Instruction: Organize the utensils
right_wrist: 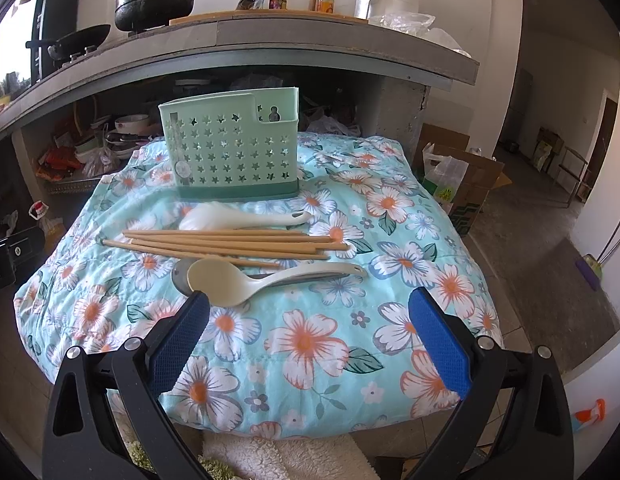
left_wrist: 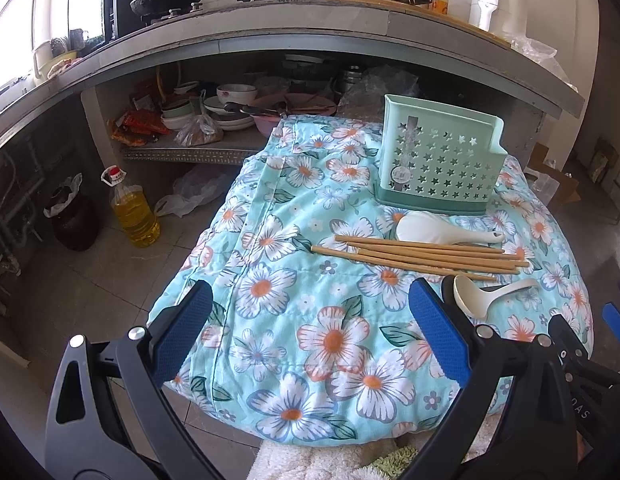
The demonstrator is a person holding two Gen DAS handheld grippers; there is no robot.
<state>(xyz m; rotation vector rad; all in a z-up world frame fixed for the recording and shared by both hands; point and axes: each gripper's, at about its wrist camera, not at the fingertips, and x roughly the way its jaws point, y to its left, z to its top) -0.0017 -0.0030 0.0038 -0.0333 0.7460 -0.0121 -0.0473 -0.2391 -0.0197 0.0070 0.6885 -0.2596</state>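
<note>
A mint green utensil holder (left_wrist: 434, 160) (right_wrist: 230, 144) with star holes stands upright at the far side of the flowered cloth (left_wrist: 310, 320) (right_wrist: 310, 340). In front of it lies a white rice paddle (left_wrist: 438, 230) (right_wrist: 238, 216), then several wooden chopsticks (left_wrist: 422, 256) (right_wrist: 230, 242), then a cream ladle (left_wrist: 482, 296) (right_wrist: 250, 280) resting over a metal spoon (right_wrist: 180, 276). My left gripper (left_wrist: 310, 296) hangs open over the cloth, left of the ladle. My right gripper (right_wrist: 308, 302) is open just short of the ladle, holding nothing.
A concrete counter (left_wrist: 270, 28) with pots, bottles and a white appliance runs behind. The shelf below holds bowls and bags. An oil bottle (left_wrist: 132, 208) and a dark jar stand on the floor to the left. A cardboard box (right_wrist: 466, 184) sits to the right.
</note>
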